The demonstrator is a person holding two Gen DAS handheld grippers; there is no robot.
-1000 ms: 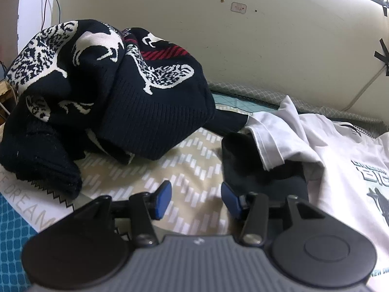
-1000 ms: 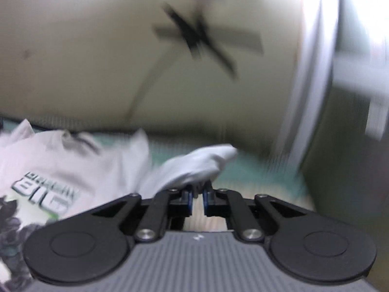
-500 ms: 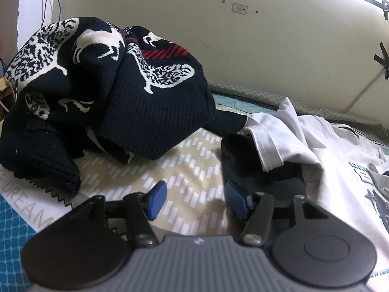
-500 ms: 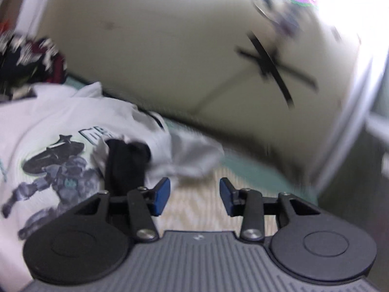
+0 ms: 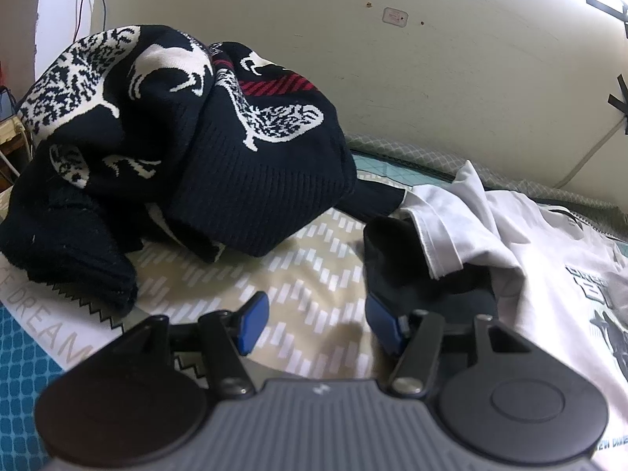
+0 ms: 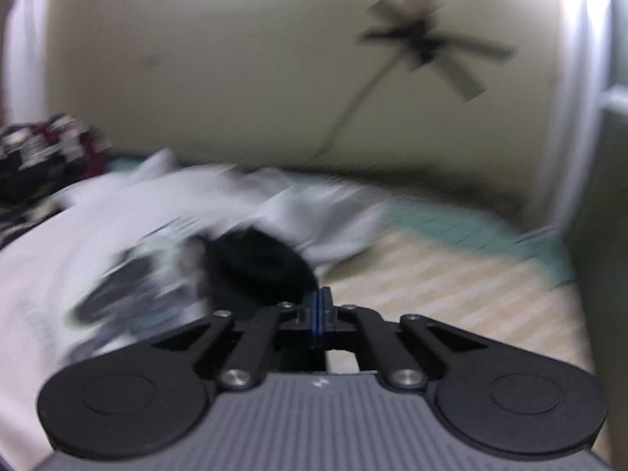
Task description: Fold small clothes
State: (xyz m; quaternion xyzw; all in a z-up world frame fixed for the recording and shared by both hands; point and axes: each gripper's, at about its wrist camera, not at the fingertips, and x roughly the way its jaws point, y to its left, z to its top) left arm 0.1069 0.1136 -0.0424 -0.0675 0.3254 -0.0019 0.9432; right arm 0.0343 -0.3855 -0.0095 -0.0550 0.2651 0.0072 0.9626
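Note:
My left gripper [image 5: 318, 327] stands open low over the bed, with nothing between its blue pads. Its right pad sits beside a small black garment [image 5: 396, 259] that lies half under the sleeve of a white printed T-shirt [image 5: 549, 243]. A black knitted sweater [image 5: 176, 137] with white animal figures and red stripes is heaped at the left. The right wrist view is blurred. There my right gripper [image 6: 320, 310] is shut, its pads pressed together on nothing. Just ahead of it a black garment [image 6: 259, 263] lies on the white T-shirt [image 6: 98, 235], whose grey sleeve is folded inward.
The clothes lie on a beige bedspread [image 5: 314, 274] with white dashes and a teal border [image 6: 471, 223]. A cream wall [image 5: 431, 78] runs close behind, with black tape [image 6: 424, 51] and a cable [image 6: 353, 106] on it. A grey-green panel [image 6: 604, 216] stands at the right.
My right gripper let go of the white sleeve, opened, then shut again on nothing, and its view swung across the shirt. My left gripper's pads opened a little wider.

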